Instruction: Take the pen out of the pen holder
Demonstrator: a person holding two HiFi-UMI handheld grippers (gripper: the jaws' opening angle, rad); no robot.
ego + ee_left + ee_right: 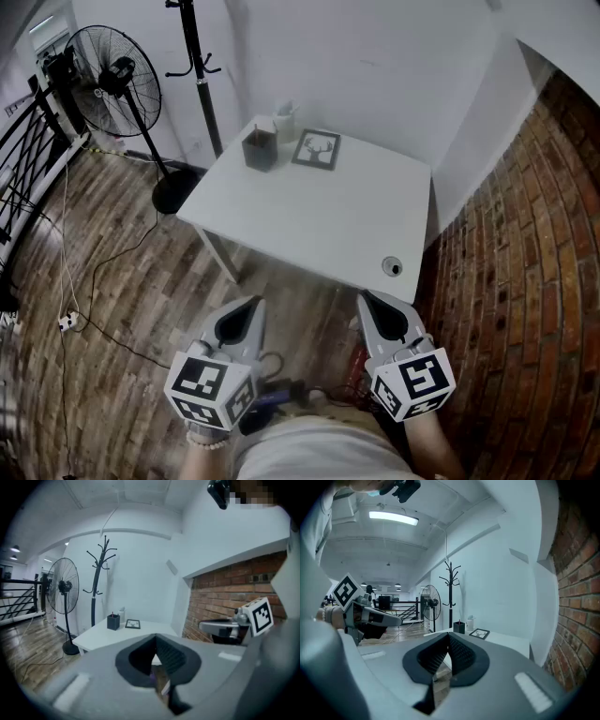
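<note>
Jaws on both tools are pressed together with nothing between them. The left gripper [249,304] and the right gripper [369,297] are held side by side at the near edge of the scene, over the wooden floor [112,281] and short of the counter's near edge. In each gripper's own view the ribbed dark pads meet at the tip, and both point roughly level toward the far corner of the room.

A brick wall [525,281] runs along the right side. The white square counter [328,216] stands in the corner against the pale walls, most of its top bare. On the far left, on the floor, stand a black fan [117,80] and beside it a black coat stand [202,75].

All the small things sit grouped at the counter's far left corner. A dark picture frame [316,149] with a deer drawing lies to the right of the pen holder [260,148], and a white cup [285,122] stands just behind the two. The pen holder is a dark, square-sided box, upright and open at the top, well apart from both grippers. A small round fitting [392,266] shows at the counter's near right corner.

The pen [112,614] stands inside the holder. Only a thin end with a reddish tip pokes above the rim, too small to tell more.
</note>
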